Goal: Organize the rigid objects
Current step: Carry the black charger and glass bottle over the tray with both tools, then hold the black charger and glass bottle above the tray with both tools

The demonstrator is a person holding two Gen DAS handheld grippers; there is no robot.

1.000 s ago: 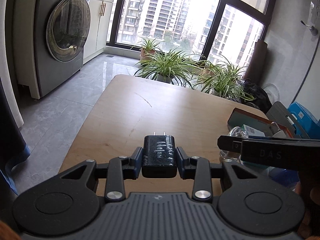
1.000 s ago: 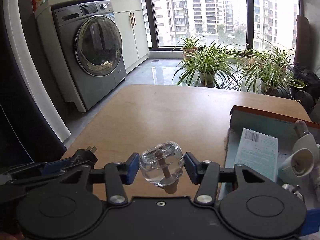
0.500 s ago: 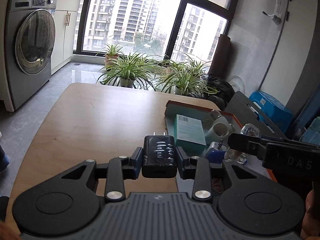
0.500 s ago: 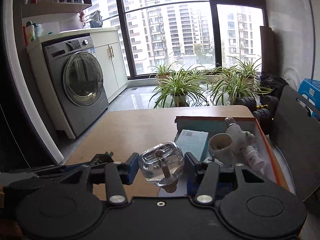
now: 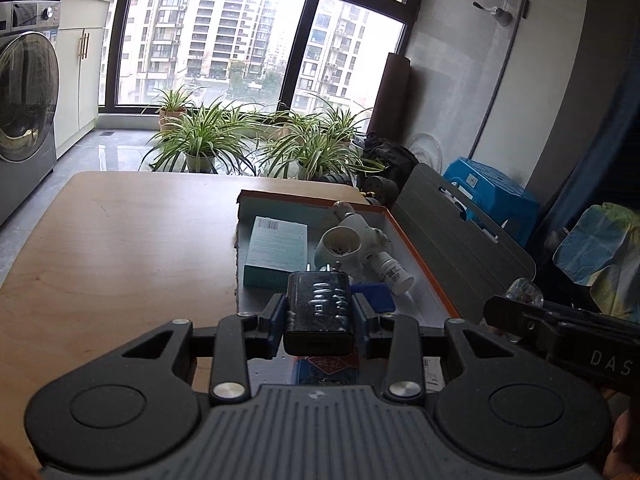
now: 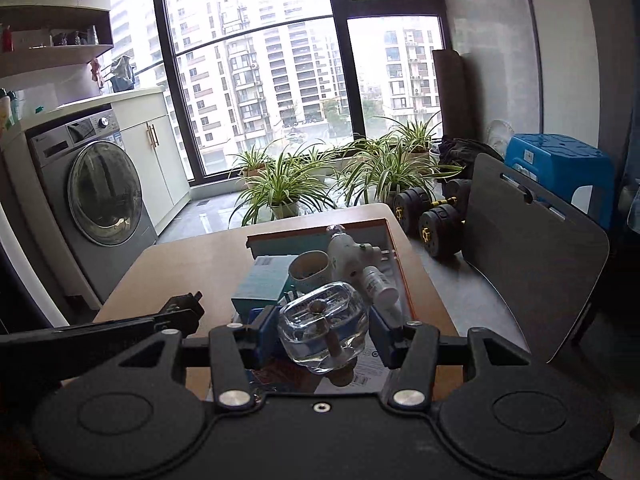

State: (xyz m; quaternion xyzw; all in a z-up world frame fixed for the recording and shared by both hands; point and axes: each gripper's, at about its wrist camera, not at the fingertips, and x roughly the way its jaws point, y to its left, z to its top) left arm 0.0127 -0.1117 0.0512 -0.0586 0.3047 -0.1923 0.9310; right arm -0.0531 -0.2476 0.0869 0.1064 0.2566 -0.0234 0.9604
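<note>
My left gripper (image 5: 319, 312) is shut on a black plug charger (image 5: 319, 307), prongs pointing forward, held above the near end of an orange-rimmed shallow box (image 5: 416, 252) on the wooden table (image 5: 120, 248). My right gripper (image 6: 323, 330) is shut on a clear glass knob-like bottle (image 6: 323, 326), also above that box (image 6: 402, 276). The box holds a teal carton (image 5: 276, 250), a white cup-shaped fitting (image 5: 340, 246), a small white bottle (image 5: 394, 270) and a blue item (image 5: 374, 294). The right gripper's side shows at the right of the left wrist view (image 5: 516, 310).
A grey folding chair back (image 6: 532, 248) stands right of the table. Dumbbells (image 6: 434, 216), a blue stool (image 6: 560, 168) and potted plants (image 6: 288, 188) lie beyond the table's far edge. A washing machine (image 6: 100, 192) stands at the left. The table's left half is bare wood.
Both grippers have swung right with their objects, from over the bare table to above the box. The box has come from the right edge to the centre of both views.
</note>
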